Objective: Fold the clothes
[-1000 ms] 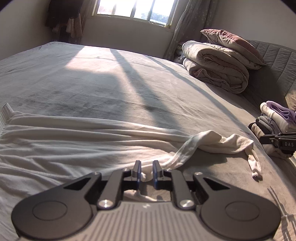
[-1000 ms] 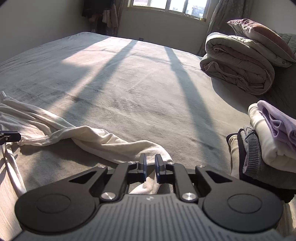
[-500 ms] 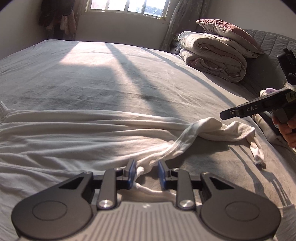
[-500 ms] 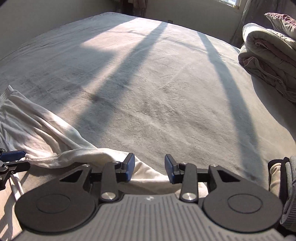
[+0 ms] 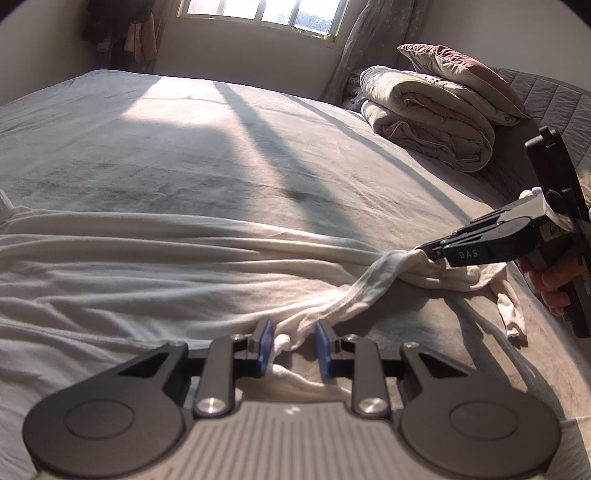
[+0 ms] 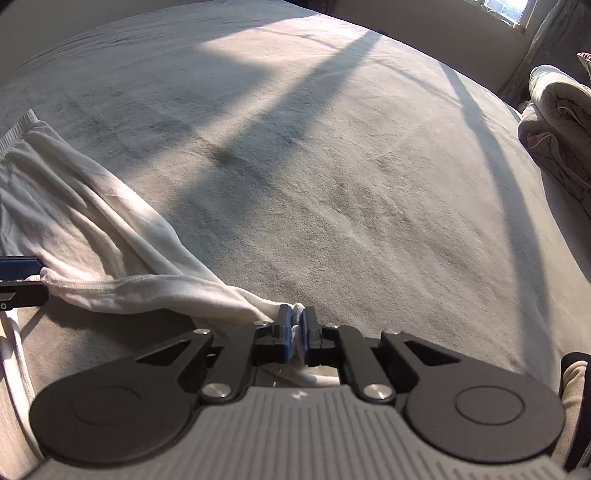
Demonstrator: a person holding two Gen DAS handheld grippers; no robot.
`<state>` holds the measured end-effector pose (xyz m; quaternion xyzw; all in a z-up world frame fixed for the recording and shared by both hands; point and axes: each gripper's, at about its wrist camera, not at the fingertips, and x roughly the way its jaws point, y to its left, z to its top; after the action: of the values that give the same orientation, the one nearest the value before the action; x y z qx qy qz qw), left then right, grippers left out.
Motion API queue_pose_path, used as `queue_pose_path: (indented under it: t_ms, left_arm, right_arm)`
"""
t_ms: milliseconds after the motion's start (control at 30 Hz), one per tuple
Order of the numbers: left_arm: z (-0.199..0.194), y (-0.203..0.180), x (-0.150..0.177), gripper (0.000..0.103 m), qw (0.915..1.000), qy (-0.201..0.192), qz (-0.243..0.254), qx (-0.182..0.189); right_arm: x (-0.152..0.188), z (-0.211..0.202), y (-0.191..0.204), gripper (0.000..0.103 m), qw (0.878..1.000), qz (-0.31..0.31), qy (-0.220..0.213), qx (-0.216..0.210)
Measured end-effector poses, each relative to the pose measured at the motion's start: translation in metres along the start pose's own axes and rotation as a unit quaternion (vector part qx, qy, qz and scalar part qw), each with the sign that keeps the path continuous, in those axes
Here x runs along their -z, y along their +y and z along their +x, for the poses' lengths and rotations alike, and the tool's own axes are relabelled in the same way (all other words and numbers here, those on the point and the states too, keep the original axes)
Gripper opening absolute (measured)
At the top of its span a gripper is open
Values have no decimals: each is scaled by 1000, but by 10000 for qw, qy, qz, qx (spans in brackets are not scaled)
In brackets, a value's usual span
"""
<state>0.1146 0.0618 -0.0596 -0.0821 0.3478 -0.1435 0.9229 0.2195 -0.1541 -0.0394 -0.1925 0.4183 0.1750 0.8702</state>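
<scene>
A white garment (image 5: pixel 147 266) lies crumpled across the near side of the grey bed (image 5: pixel 221 147); its ribbed band (image 6: pixel 14 136) is at the far left. My left gripper (image 5: pixel 291 345) stands open at the garment's near edge, a thin twisted strand lying loose between its blue pads. To its right, my right gripper (image 6: pixel 295 334) is closing, and its pads press on a bunched fold of the same cloth. In the left wrist view the right gripper (image 5: pixel 428 253) pinches that fold low over the bed, held by a hand (image 5: pixel 550 288). A hem runs stretched between the two grippers.
A rolled quilt (image 5: pixel 424 114) with a pillow (image 5: pixel 461 70) on top sits at the far right by the padded headboard (image 5: pixel 546 96). A window (image 5: pixel 258 14) is beyond the bed. Folded clothes (image 6: pixel 572 380) show at the right edge. A white cord (image 6: pixel 14 350) trails off the garment.
The right gripper swung left over the garment, opened wide, dropped and shut on a fold. The left gripper's jaws widened around the strand while it stayed in place.
</scene>
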Motion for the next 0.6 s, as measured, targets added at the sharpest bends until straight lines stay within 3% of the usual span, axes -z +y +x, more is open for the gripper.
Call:
queue_pose_path:
  t_ms: [100,300,467,600]
  left_arm:
    - [0,2,-1,19,10000,-1,-77,-14]
    - [0,12,-4,9,9987,35,-512,-3]
    - [1,28,-5,5,9924,42,-1229,-17]
    - [0,33,-5,4,9890,39,-1481,-54]
  right_arm:
    - [-6,-15,-4,6,9989,16,-354,317]
    - [1,-60,-7,5,9941,28,-970,486]
    - [42,-89,22,5,9920,-170,-1148,499]
    - [80,-97,46,5,9937,-184,-1053,325]
